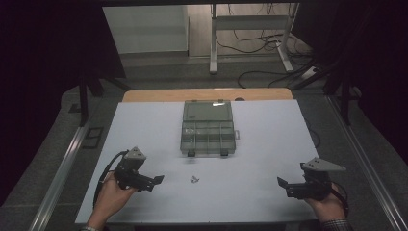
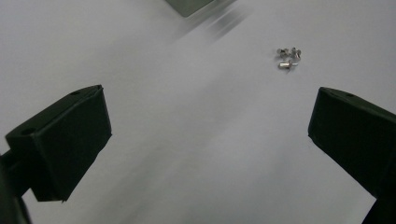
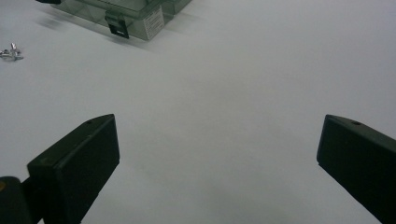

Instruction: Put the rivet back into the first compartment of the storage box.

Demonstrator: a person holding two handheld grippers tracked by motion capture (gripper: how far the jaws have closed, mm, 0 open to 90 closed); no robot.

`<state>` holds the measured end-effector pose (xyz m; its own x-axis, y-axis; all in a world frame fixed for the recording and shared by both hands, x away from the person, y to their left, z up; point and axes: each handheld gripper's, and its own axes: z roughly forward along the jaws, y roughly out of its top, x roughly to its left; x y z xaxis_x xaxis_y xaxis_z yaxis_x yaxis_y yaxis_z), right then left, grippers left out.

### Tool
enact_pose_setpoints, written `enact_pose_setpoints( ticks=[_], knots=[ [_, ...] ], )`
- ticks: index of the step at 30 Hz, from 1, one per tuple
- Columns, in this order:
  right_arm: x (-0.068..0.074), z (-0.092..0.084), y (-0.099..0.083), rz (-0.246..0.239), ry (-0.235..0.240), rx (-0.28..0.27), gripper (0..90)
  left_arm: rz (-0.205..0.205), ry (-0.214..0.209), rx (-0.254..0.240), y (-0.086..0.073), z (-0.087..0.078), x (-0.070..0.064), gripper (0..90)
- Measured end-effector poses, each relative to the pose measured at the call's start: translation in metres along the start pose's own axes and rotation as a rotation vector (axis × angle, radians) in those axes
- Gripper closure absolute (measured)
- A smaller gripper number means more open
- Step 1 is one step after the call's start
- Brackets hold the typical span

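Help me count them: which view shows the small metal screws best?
The left gripper view: the screws lie nearest there, separate pieces distinguishable. The high view shows a tiny cluster; the right gripper view catches them at its left edge.

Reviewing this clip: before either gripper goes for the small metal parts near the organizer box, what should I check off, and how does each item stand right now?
1. Left gripper open and empty: ok, jaws wide apart.
2. Right gripper open and empty: ok.
3. Small metal parts in sight and unobstructed: ok, they lie loose on the table, ahead of the left gripper.
4. Organizer box open to receive parts: ok, lid appears folded back with compartments exposed.
5. Exact count of the parts: cannot tell, too small and clustered.
6. Compartments already holding anything: cannot tell.
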<state>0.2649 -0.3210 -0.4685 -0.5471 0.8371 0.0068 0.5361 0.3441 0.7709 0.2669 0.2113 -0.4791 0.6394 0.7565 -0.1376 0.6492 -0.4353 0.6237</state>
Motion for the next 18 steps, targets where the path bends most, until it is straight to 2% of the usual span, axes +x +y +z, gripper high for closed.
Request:
enact_pose_setpoints(
  ticks=[4,9,18],
  knots=[
    [0.002,-0.001,-0.001,-0.001,-0.003,0.004,0.0,0.017,-0.010,0.016,0.009,0.007,-0.003,0.0],
    [0.006,-0.002,-0.002,-0.031,-0.004,0.000,0.0,0.047,-0.013,0.042,0.020,0.014,-0.005,0.0],
    [0.004,0.003,-0.005,-0.029,-0.002,0.030,0.0,0.091,-0.045,0.090,0.043,0.034,-0.013,0.0]
  ],
)
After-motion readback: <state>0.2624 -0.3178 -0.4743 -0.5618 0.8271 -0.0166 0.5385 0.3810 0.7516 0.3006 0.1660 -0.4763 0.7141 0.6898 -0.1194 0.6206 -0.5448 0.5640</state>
